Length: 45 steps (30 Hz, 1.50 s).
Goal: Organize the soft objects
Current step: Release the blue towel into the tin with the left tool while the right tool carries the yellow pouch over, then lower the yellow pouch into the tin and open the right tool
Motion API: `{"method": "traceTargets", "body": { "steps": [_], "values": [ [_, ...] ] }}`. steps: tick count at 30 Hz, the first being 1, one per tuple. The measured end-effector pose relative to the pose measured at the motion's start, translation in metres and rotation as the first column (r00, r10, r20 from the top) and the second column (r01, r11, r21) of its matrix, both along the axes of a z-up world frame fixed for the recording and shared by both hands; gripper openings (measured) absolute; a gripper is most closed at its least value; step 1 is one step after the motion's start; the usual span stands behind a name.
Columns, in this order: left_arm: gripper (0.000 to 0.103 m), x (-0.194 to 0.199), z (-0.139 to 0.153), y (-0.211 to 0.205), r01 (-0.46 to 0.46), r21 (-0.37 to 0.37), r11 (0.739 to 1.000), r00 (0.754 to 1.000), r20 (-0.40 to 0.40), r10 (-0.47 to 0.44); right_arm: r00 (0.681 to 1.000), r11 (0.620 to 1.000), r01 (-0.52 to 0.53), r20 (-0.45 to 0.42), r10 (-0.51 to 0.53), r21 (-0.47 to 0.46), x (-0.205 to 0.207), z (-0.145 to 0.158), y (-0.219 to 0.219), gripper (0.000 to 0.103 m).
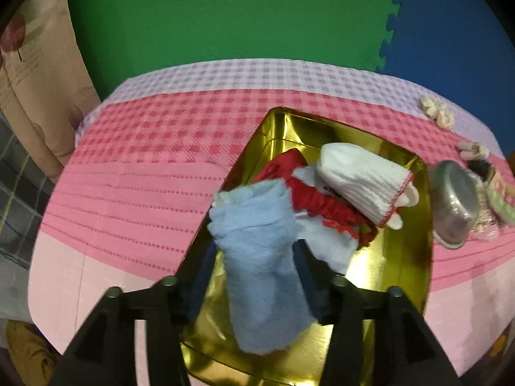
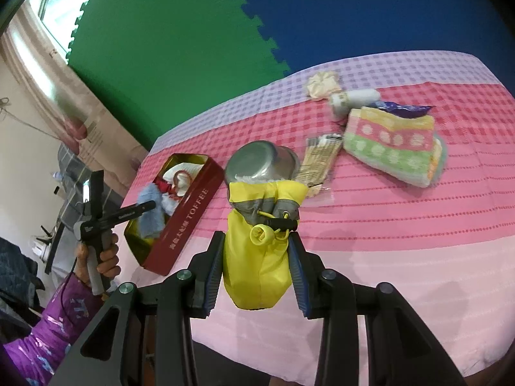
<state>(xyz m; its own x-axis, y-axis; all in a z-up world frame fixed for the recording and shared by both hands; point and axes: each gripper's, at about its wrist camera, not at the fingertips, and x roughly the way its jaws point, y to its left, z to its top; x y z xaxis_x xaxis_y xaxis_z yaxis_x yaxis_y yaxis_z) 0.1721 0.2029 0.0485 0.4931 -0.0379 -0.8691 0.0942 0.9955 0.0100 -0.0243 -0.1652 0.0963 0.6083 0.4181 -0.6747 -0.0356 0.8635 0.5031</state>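
Black angular fingers (image 2: 214,257) lined with blue pads, silver screws, grey-handled left gripper (image 2: 141,207), purple patterned sleeve (image 2: 48,321).

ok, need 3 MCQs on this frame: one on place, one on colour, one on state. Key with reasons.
1. Where is the light blue cloth?
A. over the open tin
B. on the striped towel
C. under the steel bowl

2. What colour is the pouch between the right gripper fingers?
A. red
B. yellow
C. white

3. What is the left gripper doing?
A. open, holding nothing
B. shut on the bowl
C. holding the blue cloth

Key: A, gold tin interior shows under the cloth; B, its fabric is yellow with grey trim; C, cloth sits pinched between both fingers.
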Motion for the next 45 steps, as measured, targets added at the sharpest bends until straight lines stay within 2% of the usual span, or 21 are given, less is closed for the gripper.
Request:
{"method": "traceTargets", "body": {
  "steps": [5, 7, 9, 13, 17, 20, 22, 25, 28, 31, 39, 45],
  "values": [
    [0.053, -0.014, 0.020, 0.010, -0.041, -0.054, 0.998, 0.998, 0.035, 0.043, 0.999, 0.999, -0.037, 0.003, 0.037, 0.010, 0.004, 0.006, 0.016, 0.036],
    [0.053, -0.032, 0.037, 0.017, -0.081, -0.084, 0.993, 0.993, 0.081, 0.088, 0.998, 0.998, -0.063, 0.014, 0.062, 0.008, 0.008, 0.013, 0.026, 0.036],
    [0.053, -0.053, 0.049, 0.019, -0.145, -0.067, 0.987, 0.982, 0.110, 0.152, 0.995, 0.995, -0.097, 0.031, 0.097, 0.001, 0.014, 0.022, 0.041, 0.037],
    [0.053, -0.113, 0.051, 0.025, -0.260, -0.104, 0.960, 0.957, 0.102, 0.271, 0.980, 0.981, -0.192, 0.060, 0.192, -0.007, 0.035, 0.035, 0.086, 0.037],
    [0.053, -0.172, 0.042, 0.022, -0.328, -0.065, 0.942, 0.935, 0.119, 0.334, 0.962, 0.964, -0.265, 0.060, 0.265, -0.009, 0.059, 0.034, 0.130, 0.037],
    [0.053, -0.199, 0.037, 0.024, -0.364, -0.046, 0.930, 0.921, 0.127, 0.367, 0.951, 0.951, -0.309, 0.033, 0.309, -0.005, 0.078, 0.025, 0.164, 0.037],
    [0.053, -0.211, 0.038, 0.026, -0.392, -0.024, 0.919, 0.906, 0.162, 0.391, 0.946, 0.946, -0.323, 0.011, 0.323, -0.017, 0.091, 0.017, 0.186, 0.037],
    [0.053, -0.214, 0.039, 0.026, -0.395, 0.008, 0.918, 0.902, 0.195, 0.386, 0.941, 0.940, -0.339, -0.022, 0.338, -0.033, 0.110, 0.006, 0.216, 0.037],
    [0.053, -0.215, 0.040, 0.028, -0.385, 0.026, 0.923, 0.906, 0.202, 0.372, 0.936, 0.925, -0.351, -0.041, 0.349, -0.144, 0.124, -0.005, 0.245, 0.037],
    [0.053, -0.212, 0.039, 0.029, -0.364, 0.022, 0.931, 0.916, 0.188, 0.354, 0.939, 0.921, -0.344, -0.067, 0.337, -0.183, 0.138, -0.018, 0.259, 0.037],
    [0.053, -0.210, 0.036, 0.034, -0.341, 0.001, 0.940, 0.929, 0.157, 0.337, 0.950, 0.912, -0.312, -0.119, 0.290, -0.265, 0.166, -0.046, 0.274, 0.037],
    [0.053, -0.207, 0.032, 0.033, -0.338, 0.008, 0.941, 0.932, 0.142, 0.333, 0.948, 0.883, -0.319, -0.105, 0.302, -0.345, 0.163, -0.052, 0.285, 0.040]
  ]
}}
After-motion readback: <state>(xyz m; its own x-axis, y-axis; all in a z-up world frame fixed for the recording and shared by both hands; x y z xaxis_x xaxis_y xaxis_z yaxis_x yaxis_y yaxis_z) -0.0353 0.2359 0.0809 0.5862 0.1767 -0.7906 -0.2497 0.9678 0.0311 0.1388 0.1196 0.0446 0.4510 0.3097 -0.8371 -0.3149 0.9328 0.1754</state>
